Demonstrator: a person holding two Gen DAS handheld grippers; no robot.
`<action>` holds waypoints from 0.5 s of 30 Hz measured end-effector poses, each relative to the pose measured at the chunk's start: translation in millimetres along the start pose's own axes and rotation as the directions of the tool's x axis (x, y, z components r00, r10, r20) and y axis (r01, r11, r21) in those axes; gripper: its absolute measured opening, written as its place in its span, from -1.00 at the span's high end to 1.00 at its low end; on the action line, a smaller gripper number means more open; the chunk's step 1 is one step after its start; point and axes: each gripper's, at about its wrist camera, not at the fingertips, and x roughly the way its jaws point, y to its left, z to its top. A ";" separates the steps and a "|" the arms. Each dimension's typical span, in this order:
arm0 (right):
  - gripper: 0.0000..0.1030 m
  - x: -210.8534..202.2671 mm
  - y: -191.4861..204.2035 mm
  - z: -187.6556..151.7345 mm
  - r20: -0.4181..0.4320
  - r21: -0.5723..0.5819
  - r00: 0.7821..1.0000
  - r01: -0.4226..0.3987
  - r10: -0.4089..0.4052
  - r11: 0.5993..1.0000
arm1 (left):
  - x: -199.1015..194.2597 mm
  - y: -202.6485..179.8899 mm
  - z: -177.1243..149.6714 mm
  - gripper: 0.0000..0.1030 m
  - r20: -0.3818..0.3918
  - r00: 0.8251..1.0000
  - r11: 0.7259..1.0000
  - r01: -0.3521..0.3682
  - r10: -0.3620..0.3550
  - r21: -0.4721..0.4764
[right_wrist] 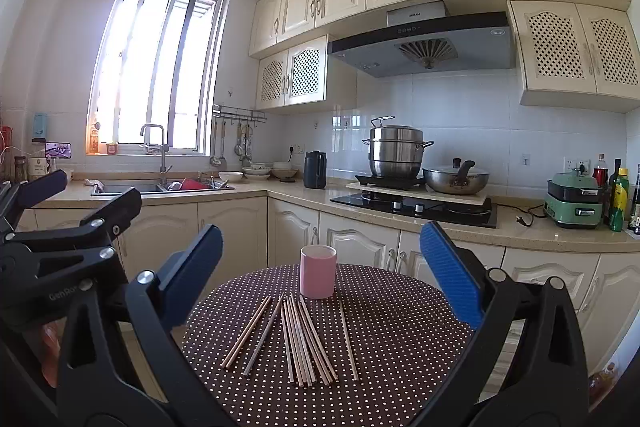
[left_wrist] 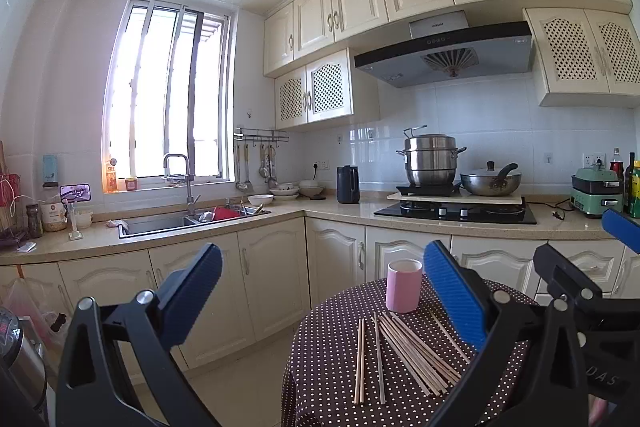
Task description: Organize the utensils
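Observation:
Several wooden chopsticks [right_wrist: 298, 341] lie spread on a round table with a brown polka-dot cloth [right_wrist: 400, 327]. A pink cup [right_wrist: 318, 271] stands upright just behind them. The chopsticks [left_wrist: 408, 355] and the cup [left_wrist: 404, 285] also show in the left wrist view. My right gripper [right_wrist: 322, 275] is open and empty, held above the table's near edge. My left gripper [left_wrist: 322, 291] is open and empty, to the left of the table [left_wrist: 332, 355]. Each gripper shows at the edge of the other's view.
Cream kitchen cabinets [right_wrist: 232, 227] and a counter run behind the table. A sink with dishes [right_wrist: 164, 187], a black kettle [right_wrist: 315, 169], a stove with a steel pot [right_wrist: 396, 155] and a wok [right_wrist: 456, 179], and a green appliance [right_wrist: 574, 201] stand on it.

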 end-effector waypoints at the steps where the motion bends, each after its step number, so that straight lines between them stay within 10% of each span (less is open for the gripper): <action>1: -0.88 4.4 -0.4 -2.3 -0.009 0.002 1.000 -0.002 0.002 1.000 | 4.7 -0.7 -1.4 -0.92 -0.010 1.000 1.000 0.001 -0.001 0.004; 15: -0.88 92.1 -9.7 -34.0 -0.184 -0.001 0.981 -0.057 0.056 0.998 | 110.4 -11.2 -33.4 -0.92 -0.226 0.971 0.997 0.080 -0.076 0.010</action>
